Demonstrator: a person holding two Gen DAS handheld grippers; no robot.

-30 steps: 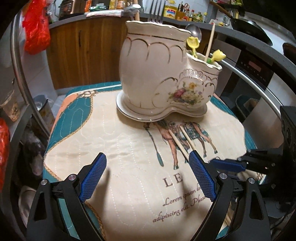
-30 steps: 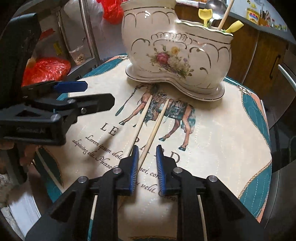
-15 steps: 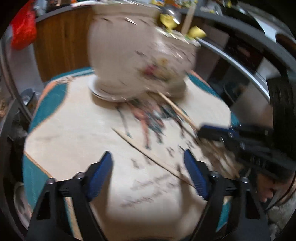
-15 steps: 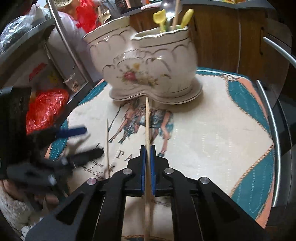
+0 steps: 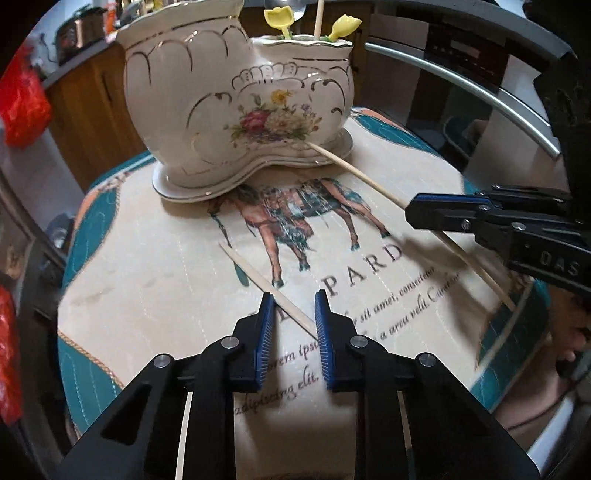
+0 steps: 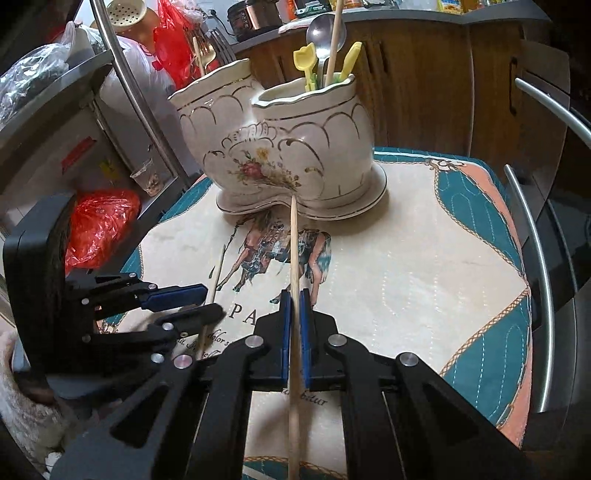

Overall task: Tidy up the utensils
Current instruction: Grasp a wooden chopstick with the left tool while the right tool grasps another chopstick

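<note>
1. The left hand-held gripper (image 5: 291,325) points steeply down at the cloth-covered bench (image 5: 147,280). Its jaws have just been closing and now stand narrowly apart around the near end of one wooden chopstick (image 5: 266,284), which lies flat on the cloth; the blue pads (image 5: 266,332) do not clearly press it.
2. In the right wrist view this left gripper (image 6: 207,301) sits low at the left edge, over the same lying chopstick (image 6: 218,273).
3. The cream ceramic utensil holder (image 5: 236,96) stands at the far side of the bench, with yellow utensils (image 5: 280,16), a metal spoon (image 6: 323,33) and one more stick in its smaller compartment.
4. The right hand-held gripper (image 6: 294,325) tilts downward toward the holder, jaws pressed together on the second chopstick (image 6: 293,251), pinched partway along its length. Its far tip lies at the holder's base.
</note>
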